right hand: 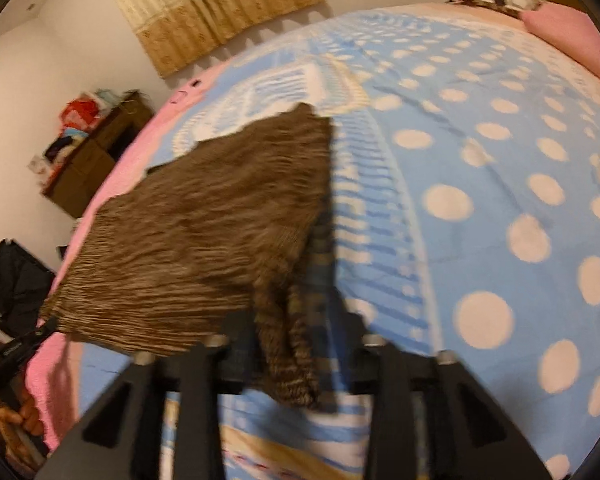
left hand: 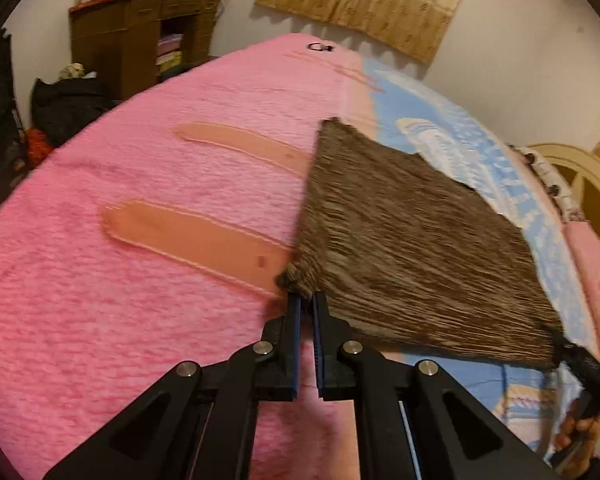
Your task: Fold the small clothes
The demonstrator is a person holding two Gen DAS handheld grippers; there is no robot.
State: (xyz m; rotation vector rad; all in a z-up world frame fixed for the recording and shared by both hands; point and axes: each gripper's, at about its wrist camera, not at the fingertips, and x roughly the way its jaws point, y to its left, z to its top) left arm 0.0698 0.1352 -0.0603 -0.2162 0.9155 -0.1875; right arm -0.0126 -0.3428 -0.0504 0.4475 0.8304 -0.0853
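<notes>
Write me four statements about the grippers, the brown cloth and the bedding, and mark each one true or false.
1. The left gripper is shut on a corner of the brown cloth. True.
2. The brown cloth is neatly folded into a small square. False: it is spread out, held up by its near edge.
3. The blue blanket has pale dots. True.
4. The pink blanket carries green stripes. False: it has two peach strips.

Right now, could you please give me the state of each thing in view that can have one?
left gripper: shut on one corner of the brown garment.
right gripper: fingers apart, a bunched fold of the garment hanging between them; whether they press on it is blurred.
brown garment: spread out, lifted at its near edge, not yet folded.
curtain: drawn.
</notes>
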